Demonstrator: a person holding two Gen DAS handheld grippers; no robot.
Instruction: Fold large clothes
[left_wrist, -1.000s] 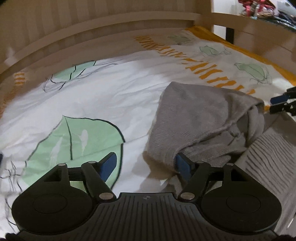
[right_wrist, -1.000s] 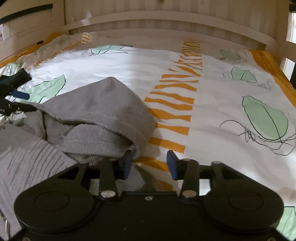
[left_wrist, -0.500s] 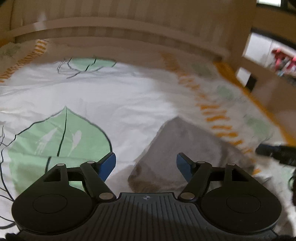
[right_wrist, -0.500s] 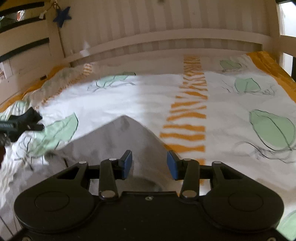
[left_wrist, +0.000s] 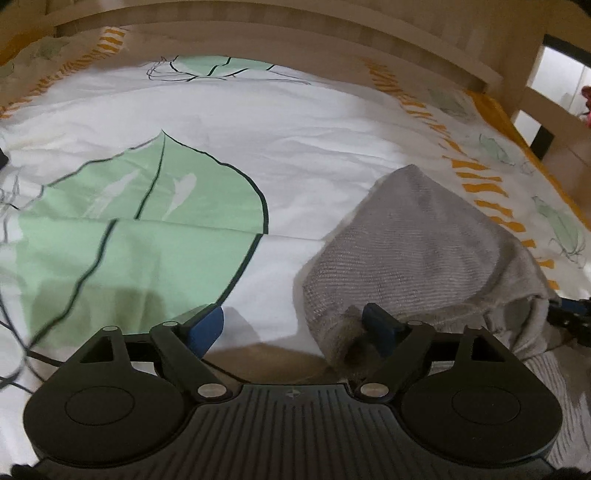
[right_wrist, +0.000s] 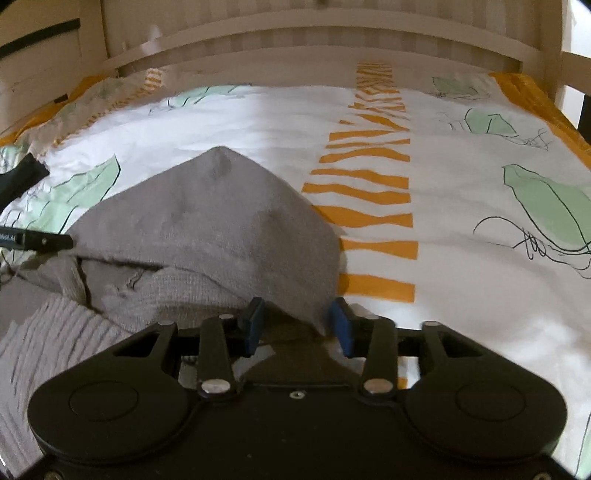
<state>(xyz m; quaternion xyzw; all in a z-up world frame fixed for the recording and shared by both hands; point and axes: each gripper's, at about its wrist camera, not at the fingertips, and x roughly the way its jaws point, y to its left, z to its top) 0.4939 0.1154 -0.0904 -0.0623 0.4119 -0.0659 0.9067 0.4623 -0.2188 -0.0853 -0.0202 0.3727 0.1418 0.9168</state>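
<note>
the grey knit garment (right_wrist: 207, 221) lies bunched on the leaf-print bedsheet (left_wrist: 229, 122), its pointed hood toward the wooden headboard (right_wrist: 295, 37). the left gripper (left_wrist: 293, 328) has its blue pads spread wide; the right-hand pad (left_wrist: 376, 326) presses into the hood's left edge, the other sits over bare sheet. the right gripper (right_wrist: 295, 325) is partly open, its pads straddling the hood's lower right corner, cloth between them but not clearly pinched.
</note>
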